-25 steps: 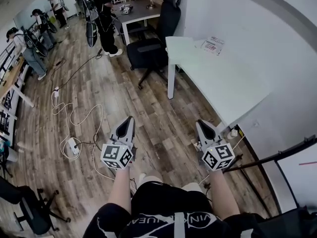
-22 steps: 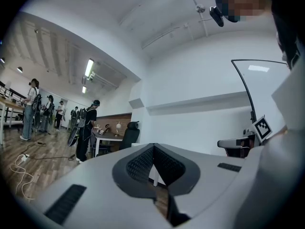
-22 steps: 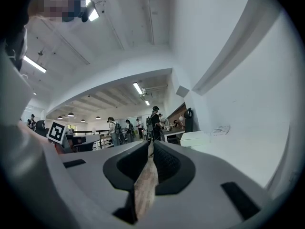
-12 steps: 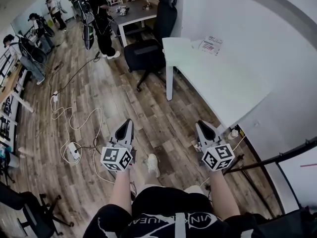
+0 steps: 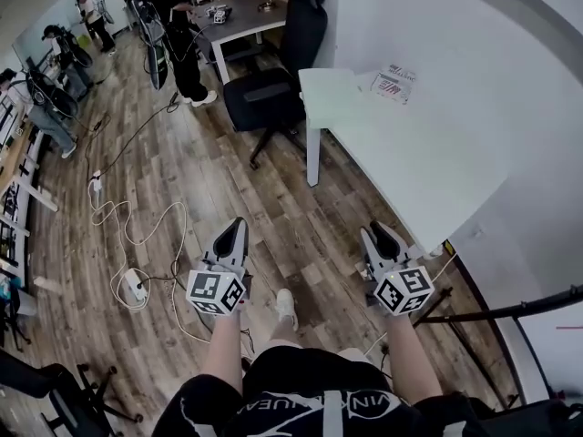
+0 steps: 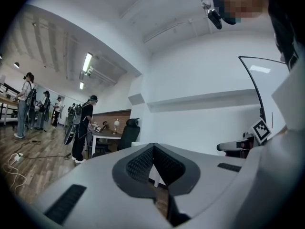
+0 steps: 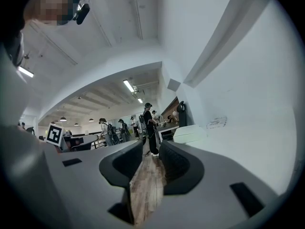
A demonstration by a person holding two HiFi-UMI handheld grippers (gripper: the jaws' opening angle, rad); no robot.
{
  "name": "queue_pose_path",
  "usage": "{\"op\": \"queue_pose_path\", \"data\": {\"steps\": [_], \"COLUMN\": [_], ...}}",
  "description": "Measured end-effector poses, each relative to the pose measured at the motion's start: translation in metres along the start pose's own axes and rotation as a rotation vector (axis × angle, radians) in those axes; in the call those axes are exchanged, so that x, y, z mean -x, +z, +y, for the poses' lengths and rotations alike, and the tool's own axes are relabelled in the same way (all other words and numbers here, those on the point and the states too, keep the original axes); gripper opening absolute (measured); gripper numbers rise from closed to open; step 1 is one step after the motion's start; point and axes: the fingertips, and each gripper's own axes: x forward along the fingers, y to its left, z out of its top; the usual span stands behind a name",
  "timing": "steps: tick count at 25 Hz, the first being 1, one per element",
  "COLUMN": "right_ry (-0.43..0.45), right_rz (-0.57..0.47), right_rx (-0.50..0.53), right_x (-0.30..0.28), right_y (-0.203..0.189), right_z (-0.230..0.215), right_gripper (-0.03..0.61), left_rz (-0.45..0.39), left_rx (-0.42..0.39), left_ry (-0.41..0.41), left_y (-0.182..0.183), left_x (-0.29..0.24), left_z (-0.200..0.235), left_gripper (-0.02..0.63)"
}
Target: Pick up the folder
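white rectangular table (image 5: 410,162) ahead-right of right gripper (image 5: 383,233) | black padded office chair (image 5: 273,94) far ahead | looped white cables (image 5: 137,235), white power strip (image 5: 134,283) left of left gripper (image 5: 235,226) | brown wood-plank floor (image 5: 301,217) beneath

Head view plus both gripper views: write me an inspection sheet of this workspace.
Surface: white table along the right wall, mostly bare.
Job's things: flat printed item at the table's far end, probably the folder; untouched.
Clutter: nothing else seen on the table.
Grippers: left gripper jaws together, empty; right gripper jaws opening, nothing between them; both over the wood floor, short of the table.
Cables: white cables and a power strip loose on the floor, left.
Surroundings: black office chair at the table's end; people by a dark desk beyond.
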Motion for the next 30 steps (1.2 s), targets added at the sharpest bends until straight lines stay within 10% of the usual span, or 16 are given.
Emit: {"op": "queue_pose_path", "data": {"steps": [30], "right_ry": [-0.056], "right_rz": [0.072], "right_rx": [-0.11], "right_x": [-0.195], "right_y": [-0.013], "right_z": [-0.039], "right_gripper": [0.202], "left_rz": [0.074], "left_rx": [0.044], "left_ry": [-0.045], "left_y": [-0.024], "left_x": [-0.165], "left_z": [0.146], "left_gripper": [0.014]}}
